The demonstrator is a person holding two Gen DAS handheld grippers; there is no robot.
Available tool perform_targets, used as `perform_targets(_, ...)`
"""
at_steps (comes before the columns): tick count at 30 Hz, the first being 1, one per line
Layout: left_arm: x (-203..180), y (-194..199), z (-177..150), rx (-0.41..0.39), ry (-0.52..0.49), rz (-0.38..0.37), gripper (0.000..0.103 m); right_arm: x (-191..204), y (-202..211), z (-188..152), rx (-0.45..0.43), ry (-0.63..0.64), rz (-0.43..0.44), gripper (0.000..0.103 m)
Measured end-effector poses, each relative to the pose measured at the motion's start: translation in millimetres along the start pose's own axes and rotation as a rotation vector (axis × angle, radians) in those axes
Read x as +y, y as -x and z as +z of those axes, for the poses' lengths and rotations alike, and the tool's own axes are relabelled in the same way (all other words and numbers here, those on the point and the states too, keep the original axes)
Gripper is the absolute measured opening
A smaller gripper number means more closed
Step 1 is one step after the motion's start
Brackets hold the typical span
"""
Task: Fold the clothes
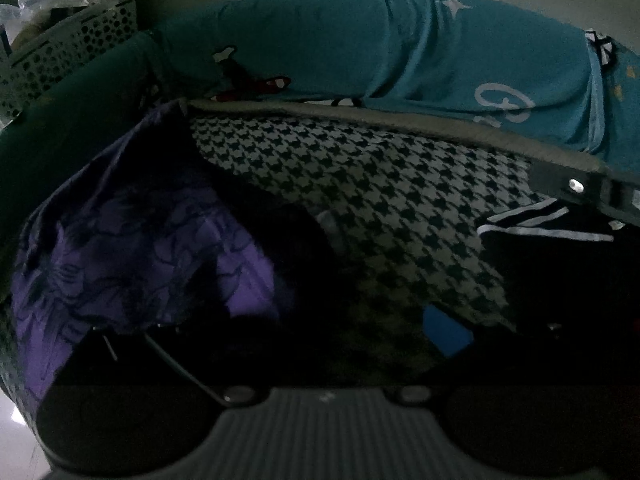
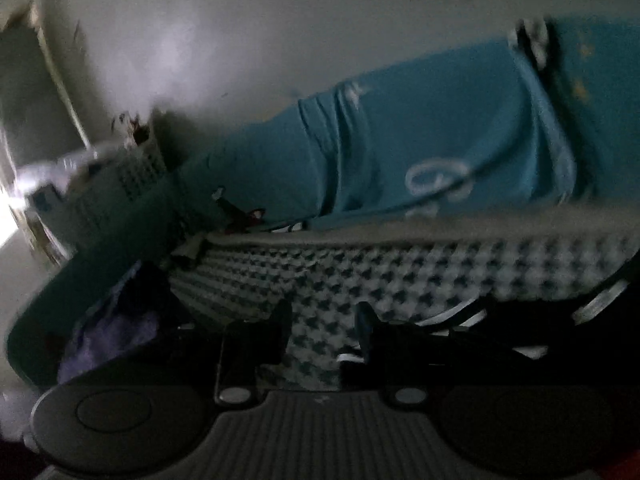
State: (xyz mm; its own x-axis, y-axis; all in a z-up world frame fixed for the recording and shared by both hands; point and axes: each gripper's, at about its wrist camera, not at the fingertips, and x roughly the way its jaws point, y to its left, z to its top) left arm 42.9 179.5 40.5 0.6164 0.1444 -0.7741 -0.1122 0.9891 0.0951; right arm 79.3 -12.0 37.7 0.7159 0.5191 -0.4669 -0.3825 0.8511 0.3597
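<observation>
folding barely begun

a teal bedsheet (image 1: 360,40) backs the houndstooth cloth (image 1: 360,184). on it the purple garment (image 1: 120,248) lies crumpled, unfolded. the right gripper (image 2: 324,316) stands part open, holding nothing. the left gripper's state cannot be told in the dark.

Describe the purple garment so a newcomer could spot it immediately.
Start at the long teal blanket across the back, then drop to the black-and-white houndstooth cloth in front of it. The purple garment lies crumpled at that cloth's left end. It is the only purple piece, printed with dark floral lines, unlike the black garment with white stripes on the right.
</observation>
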Motion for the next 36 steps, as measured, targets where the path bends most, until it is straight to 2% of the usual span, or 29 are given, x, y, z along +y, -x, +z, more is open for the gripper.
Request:
perform_targets(5, -10.4, 7.0, 1.9, -0.028, -0.014, -0.018, 0.103, -12.7, 39.4, -2.3, 0.018, 0.009, -0.061, 0.034)
perform_targets(8, -17.5, 7.7, 2.0, -0.03, -0.02, -0.029, 0.103, -24.5, 64.5, -12.9, 0.033, -0.001, -0.121, 0.034)
perform_targets(11, -24.5, 7.0, 1.9, -0.032, -0.026, -0.033, 0.103, -30.6, 82.6, -27.6, 0.067, -0.022, -0.141, 0.034)
perform_targets(14, -33.6, 6.5, 1.5, -0.036, -0.036, -0.034, 0.103, -25.6, 93.0, -42.6, 0.089, 0.042, -0.172, 0.034)
perform_targets(16, -39.9, 6.0, 1.1, -0.038, -0.044, -0.035, 0.103, -23.6, 91.6, -50.3, 0.11, 0.079, -0.178, 0.034)
perform_targets(22, -64.4, 3.6, -4.7, -0.038, -0.107, -0.053, 0.103, -24.6, 77.6, -70.2, 0.165, 0.087, -0.165, 0.034)
perform_targets(25, -75.4, 0.1, -8.7, -0.033, -0.139, -0.052, 0.103, -25.0, 67.3, -76.7, 0.192, 0.113, -0.211, 0.034)
perform_targets(29, -87.6, -8.7, -15.8, -0.004, -0.186, -0.051, 0.103, -24.7, 67.8, -80.3, 0.194, 0.14, -0.219, 0.034)
perform_targets(33, -96.2, -19.6, -24.2, 0.021, -0.236, -0.004, 0.103, -21.5, 71.3, -86.0, 0.204, 0.24, -0.28, 0.03)
perform_targets(36, -99.0, -19.8, -28.1, 0.007, -0.255, 0.016, 0.103, -24.7, 75.0, -87.9, 0.21, 0.278, -0.333, 0.029)
